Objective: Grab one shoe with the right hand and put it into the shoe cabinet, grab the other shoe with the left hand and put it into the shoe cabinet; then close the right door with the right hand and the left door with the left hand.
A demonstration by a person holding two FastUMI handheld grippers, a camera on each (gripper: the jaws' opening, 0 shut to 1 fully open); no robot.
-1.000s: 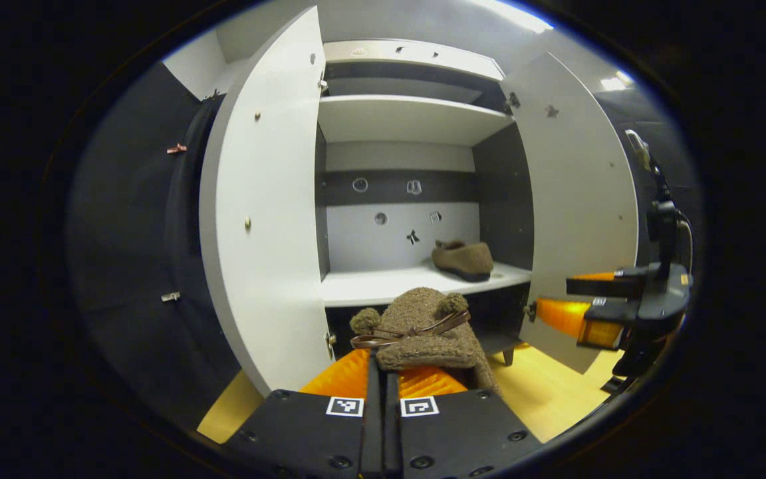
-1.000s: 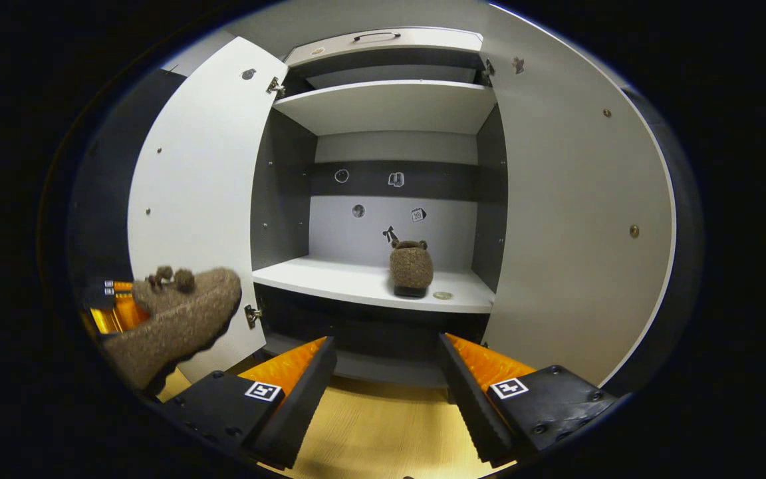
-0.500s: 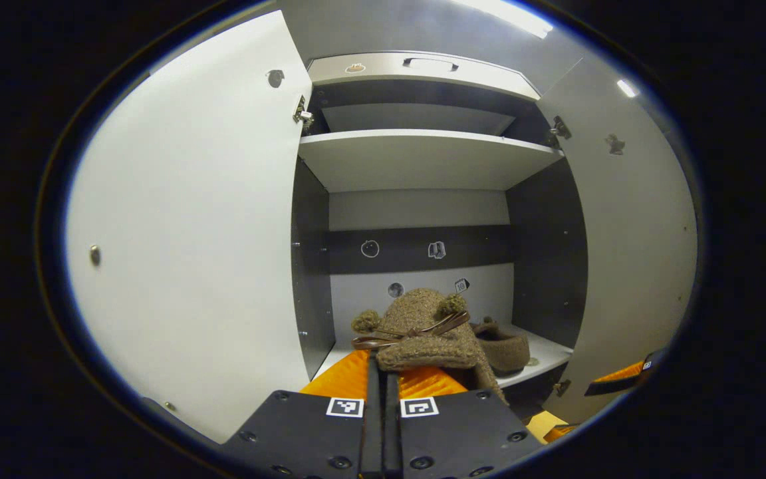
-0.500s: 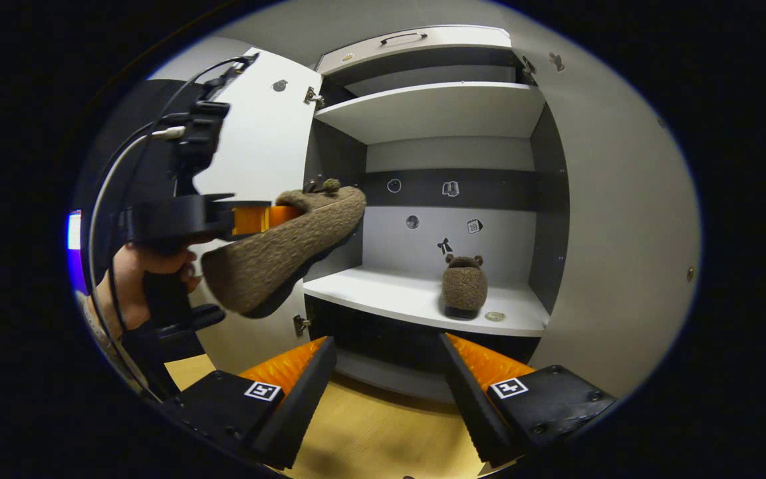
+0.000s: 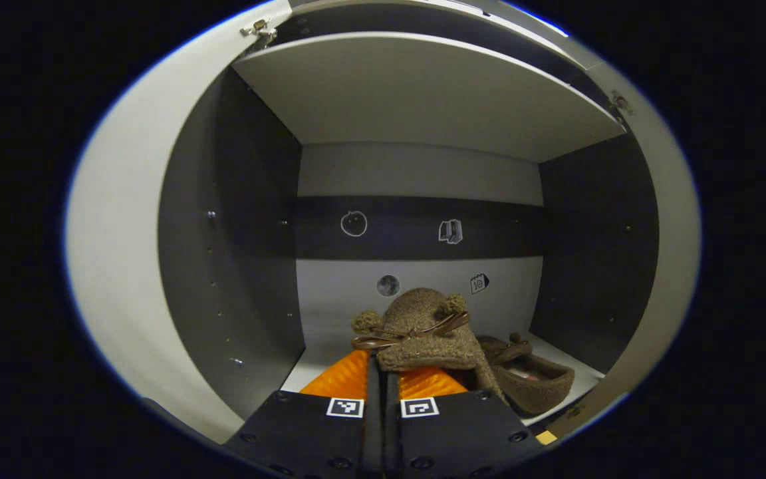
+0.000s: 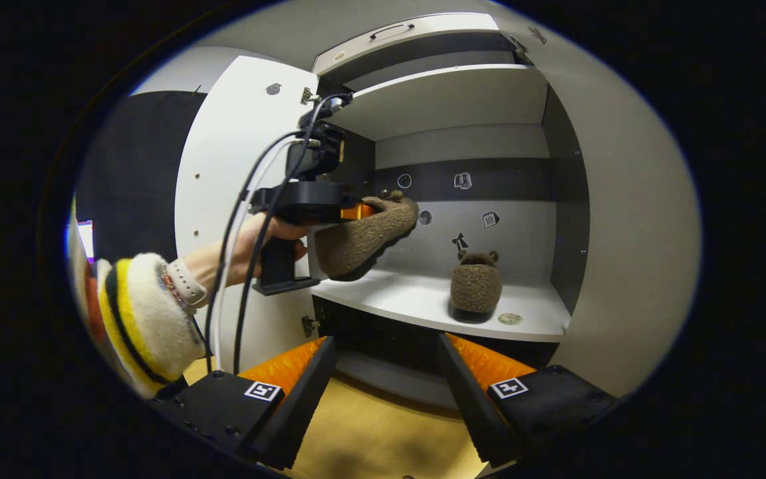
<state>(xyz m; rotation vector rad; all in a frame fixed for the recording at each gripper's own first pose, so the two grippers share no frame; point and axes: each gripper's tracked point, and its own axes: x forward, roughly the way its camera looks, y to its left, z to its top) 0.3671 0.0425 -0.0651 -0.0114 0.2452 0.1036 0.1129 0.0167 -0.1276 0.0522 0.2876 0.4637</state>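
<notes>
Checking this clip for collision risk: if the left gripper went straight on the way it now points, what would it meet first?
Probably the cabinet's back wall. The left gripper, shut on the held shoe, points into the open compartment above the shelf. The placed shoe sits right of that line, though depth is unclear.

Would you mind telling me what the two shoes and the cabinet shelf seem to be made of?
Held shoe and shelved shoe: seemingly brown fuzzy fleece or boucle, nubby with pompoms, dark sole. Cabinet shelf: likely matte white laminated board, flat and smooth.
</notes>
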